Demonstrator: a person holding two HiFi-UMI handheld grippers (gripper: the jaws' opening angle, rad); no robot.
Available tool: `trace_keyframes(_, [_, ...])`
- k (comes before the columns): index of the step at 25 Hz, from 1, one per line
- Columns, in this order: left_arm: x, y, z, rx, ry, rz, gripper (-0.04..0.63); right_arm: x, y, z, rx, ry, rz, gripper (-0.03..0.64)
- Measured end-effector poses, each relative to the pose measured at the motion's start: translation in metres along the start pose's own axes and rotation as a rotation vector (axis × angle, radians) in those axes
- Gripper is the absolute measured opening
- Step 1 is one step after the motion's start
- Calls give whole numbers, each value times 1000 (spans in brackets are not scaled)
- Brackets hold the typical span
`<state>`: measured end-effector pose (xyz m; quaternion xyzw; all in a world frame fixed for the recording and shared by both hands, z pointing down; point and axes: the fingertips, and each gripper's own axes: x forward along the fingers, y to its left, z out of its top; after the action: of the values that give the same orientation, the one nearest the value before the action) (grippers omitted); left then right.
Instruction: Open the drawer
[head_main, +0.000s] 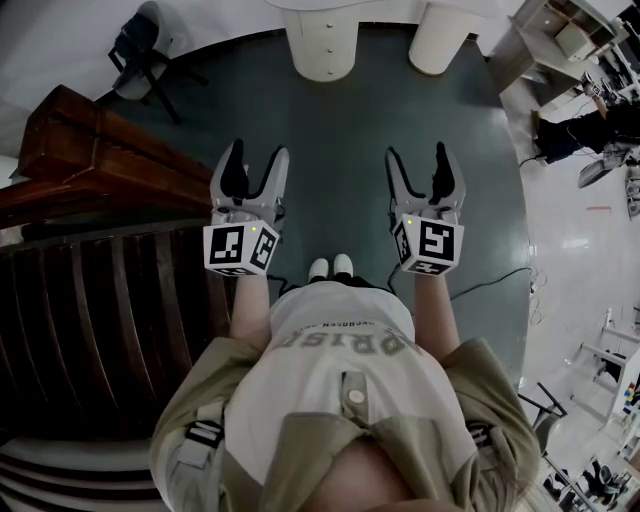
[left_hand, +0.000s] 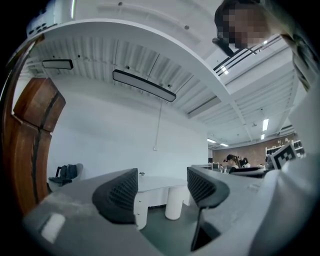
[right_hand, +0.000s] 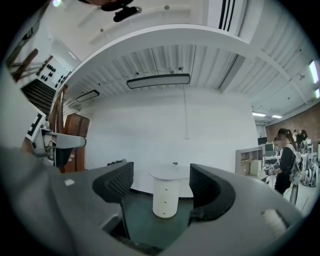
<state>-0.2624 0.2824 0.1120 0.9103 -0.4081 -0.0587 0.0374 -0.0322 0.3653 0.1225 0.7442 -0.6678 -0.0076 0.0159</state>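
Green floor takes up most of the head view, with a dark timber structure curving along its left edge. At the far end stands a round white worktop on fat cylindrical legs.

The drawer pedestal is the leg straight ahead of the person. It is a white column with three drawers stacked one above another. It lies well apart from both claws, with bare floor between.

The left claw and the right claw are held level, side by side in front of the person's body. Each gripper view shows its ribbed pads spread wide with nothing between them but the distant furniture. Seen from the right claw, the pedestal sits framed in the gap.

Each drawer front follows the curve of the column and carries one small round knob, the top knob being just under the worktop. That knob looks like the only place to take hold, since the fronts sit flush and show no lip or cut-out.

The drawers look stiff and rigid, probably light, and should slide straight out on runners. The knob seems smooth and small, so pads closing off-centre may slip round it. A square pinch behind its head, followed by a steady pull straight away from the pedestal, seems soundest. The pedestal bears the worktop, so it will likely stay put under the pull.
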Motion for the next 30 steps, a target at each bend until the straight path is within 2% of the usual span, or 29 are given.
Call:
trace_keyframes(7, [11, -20, -6, 10, 15, 4, 304, -3, -21, -8, 4, 12, 12, 350])
trace_keyframes(17, [22, -7, -24, 5, 61, 43, 304, 17, -20, -27, -59, 51, 44, 335])
trace_keyframes(24, [59, 18, -36, -12, 56, 29, 304, 60, -17, -34, -111, 55, 31, 334])
trace_keyframes(30, [128, 64, -21, -2, 29, -6, 304, 138, -16, -26, -90, 50, -6, 334])
